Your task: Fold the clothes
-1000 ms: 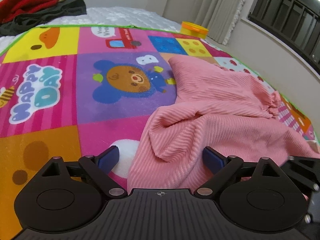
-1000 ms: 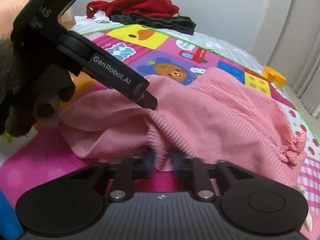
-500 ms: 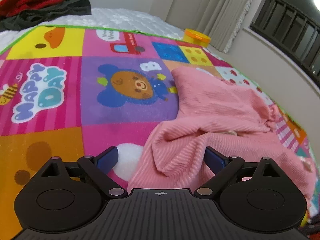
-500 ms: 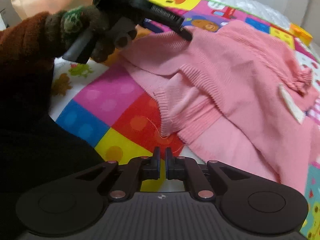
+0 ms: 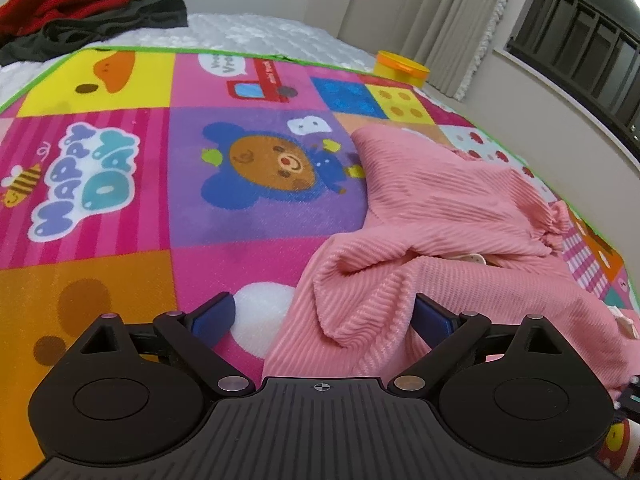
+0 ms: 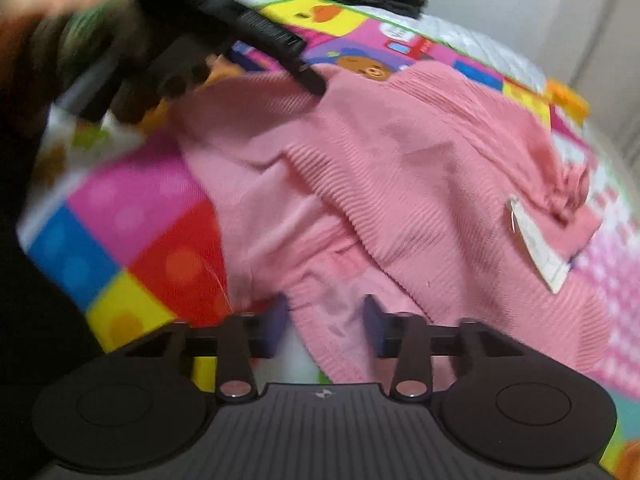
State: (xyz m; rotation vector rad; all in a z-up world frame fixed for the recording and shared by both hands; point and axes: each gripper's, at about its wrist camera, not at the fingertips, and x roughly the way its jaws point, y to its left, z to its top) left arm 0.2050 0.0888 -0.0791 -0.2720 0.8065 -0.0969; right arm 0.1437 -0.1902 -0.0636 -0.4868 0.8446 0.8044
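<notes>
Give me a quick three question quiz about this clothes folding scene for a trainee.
1. True or false: the left gripper is open, with a fold of the pink sweater between its fingers.
2. The yellow tub sits: A) on the sweater, B) at the play mat's far edge, C) in the right gripper.
3. Fill in: a white ___ lies on the sweater.

Key: 1 true; 2 B; 3 tag.
</notes>
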